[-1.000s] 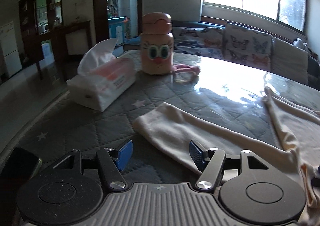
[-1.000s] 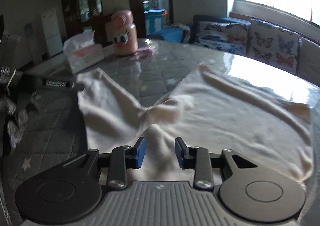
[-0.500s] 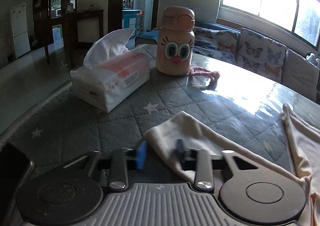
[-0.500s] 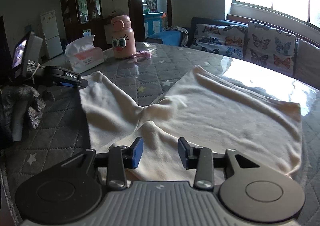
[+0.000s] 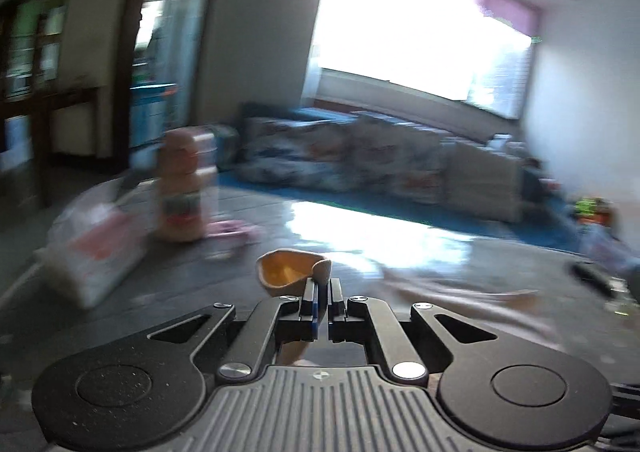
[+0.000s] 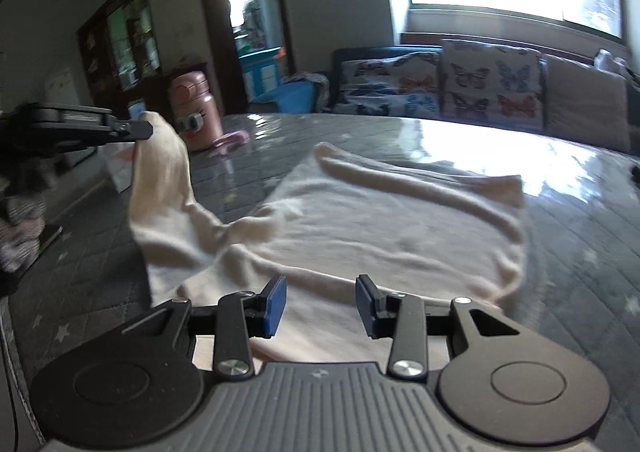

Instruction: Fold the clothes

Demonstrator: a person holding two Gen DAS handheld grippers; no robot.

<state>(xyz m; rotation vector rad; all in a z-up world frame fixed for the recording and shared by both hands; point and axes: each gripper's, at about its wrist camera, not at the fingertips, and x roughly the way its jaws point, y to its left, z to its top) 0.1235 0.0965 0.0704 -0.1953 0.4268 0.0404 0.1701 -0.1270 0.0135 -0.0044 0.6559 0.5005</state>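
Note:
A cream long-sleeved garment (image 6: 384,228) lies spread on the grey quilted table (image 6: 580,252). My left gripper (image 5: 323,292) is shut on the end of its left sleeve (image 5: 290,266), which sticks up past the fingertips. In the right wrist view the left gripper (image 6: 142,130) holds that sleeve (image 6: 168,168) lifted above the table at the left. My right gripper (image 6: 320,302) is open and empty, low over the garment's near hem. The left wrist view is blurred by motion.
A pink cartoon-face bottle (image 6: 192,110) and a tissue pack (image 5: 94,252) stand at the table's far left, with a small pink item (image 6: 234,138) beside the bottle. A sofa with butterfly cushions (image 6: 460,88) runs behind the table.
My left gripper closed on the sleeve end and lifted it off the table, swinging up and right. My right gripper opened a little wider and stayed over the hem.

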